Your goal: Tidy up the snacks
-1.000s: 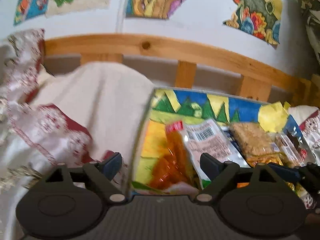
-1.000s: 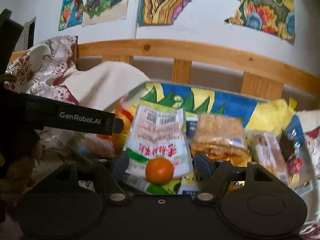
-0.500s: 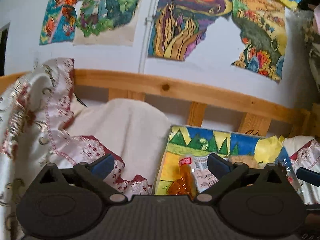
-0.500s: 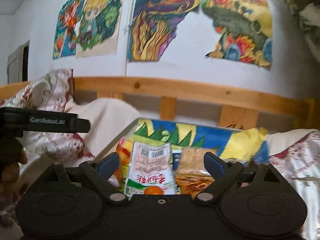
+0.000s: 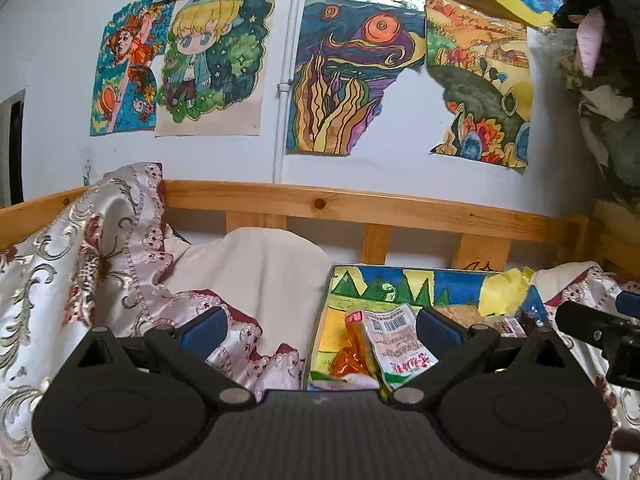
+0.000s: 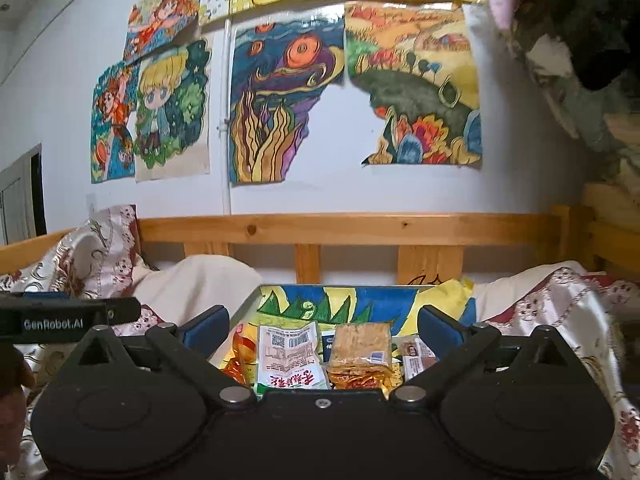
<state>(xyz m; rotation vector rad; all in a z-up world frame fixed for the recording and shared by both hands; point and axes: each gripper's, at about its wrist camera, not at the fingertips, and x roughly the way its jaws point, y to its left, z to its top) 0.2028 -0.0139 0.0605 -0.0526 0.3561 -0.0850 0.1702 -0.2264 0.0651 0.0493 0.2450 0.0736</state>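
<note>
A tray lined with a bright painted sheet [image 5: 400, 284] [image 6: 360, 300] lies on the bed and holds several snack packets. A white packet with a barcode [image 5: 400, 340] [image 6: 288, 356] lies beside an orange packet [image 5: 352, 352] [image 6: 240, 356]. A cracker pack [image 6: 360, 348] and small wrapped bars [image 6: 416, 354] lie to its right. My left gripper [image 5: 320, 328] hangs open above the tray's left edge, with nothing between its fingers. My right gripper [image 6: 323, 323] hovers over the tray's near side; its jaws are opening and hold nothing.
A wooden bed rail [image 5: 360, 204] runs behind the tray. Patterned satin bedding [image 5: 80, 260] and a cream cover [image 5: 260, 272] lie to the left, with more bedding [image 6: 560, 312] on the right. Paintings [image 5: 352, 80] cover the wall. Dark clothes [image 5: 600, 40] hang at the upper right.
Both grippers rose and drew back from the tray, and their jaws spread wider. The snacks look smaller, and the small orange fruit has slipped out of sight below the right gripper's body.
</note>
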